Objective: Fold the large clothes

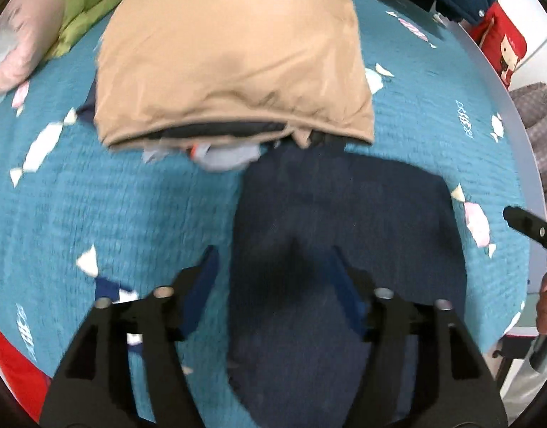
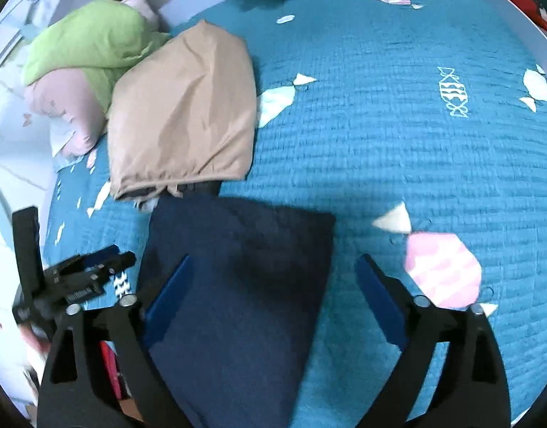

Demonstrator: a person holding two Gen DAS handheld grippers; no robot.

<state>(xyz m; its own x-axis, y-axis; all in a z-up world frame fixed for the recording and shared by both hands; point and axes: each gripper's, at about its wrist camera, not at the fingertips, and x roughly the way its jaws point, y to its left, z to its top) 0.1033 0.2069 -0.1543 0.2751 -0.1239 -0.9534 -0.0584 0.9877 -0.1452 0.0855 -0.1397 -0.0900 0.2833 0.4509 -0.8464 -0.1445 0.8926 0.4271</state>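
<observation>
Both grippers are wide open with nothing in them. The navy garment (image 2: 237,285) lies folded on the teal bedspread (image 2: 398,149), right below the right gripper (image 2: 273,285) and left gripper (image 1: 273,267), long side running away toward the tan bundle (image 2: 184,114).

A folded navy garment (image 2: 237,285) lies flat on the teal bedspread, just beside a folded tan jacket (image 2: 187,114).

Open teal bedspread (image 2: 398,142) right, tan bundle (image 2: 187,114) blocking far-left
</observation>
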